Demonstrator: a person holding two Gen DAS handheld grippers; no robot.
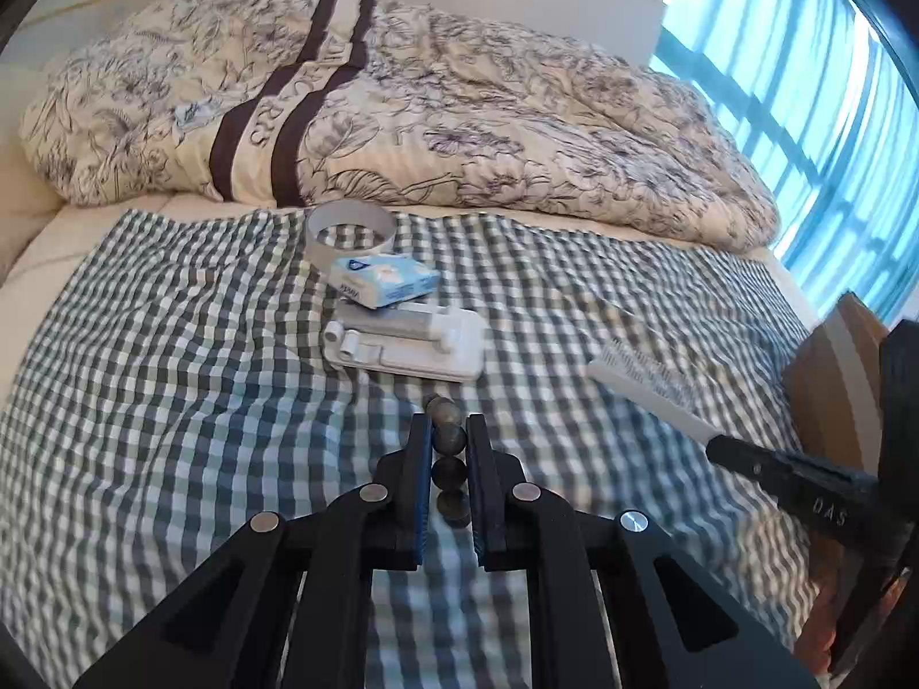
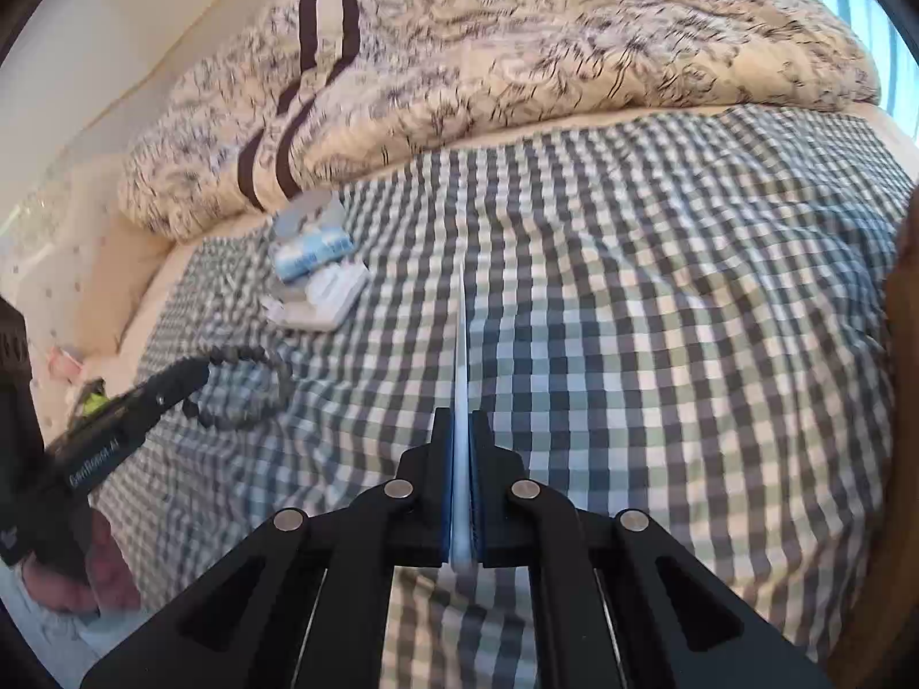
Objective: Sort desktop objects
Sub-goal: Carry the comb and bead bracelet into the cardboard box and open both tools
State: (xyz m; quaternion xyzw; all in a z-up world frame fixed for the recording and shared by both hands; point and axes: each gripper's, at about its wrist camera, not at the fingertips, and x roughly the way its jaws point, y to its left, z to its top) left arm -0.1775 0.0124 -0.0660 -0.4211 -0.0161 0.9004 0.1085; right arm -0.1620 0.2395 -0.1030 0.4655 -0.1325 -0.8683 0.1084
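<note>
Checked cloth point(image 1: 172, 402) over bed. Left gripper point(image 1: 449, 430) clamped on beads point(image 1: 448, 439); right gripper point(image 2: 461, 419) pinching comb point(image 2: 462, 344). Both lifted, mid-carry. Next: carry to pile point(image 1: 402, 316) ahead, lower, release gently.

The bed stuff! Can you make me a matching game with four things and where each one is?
Things:
1. beads
2. comb
3. tissue pack
4. tape ring

Places:
A. nearest the quilt
B. in the right gripper
C. in the left gripper
D. between the tape ring and the white stand

Pairs: 1-C, 2-B, 3-D, 4-A
</note>
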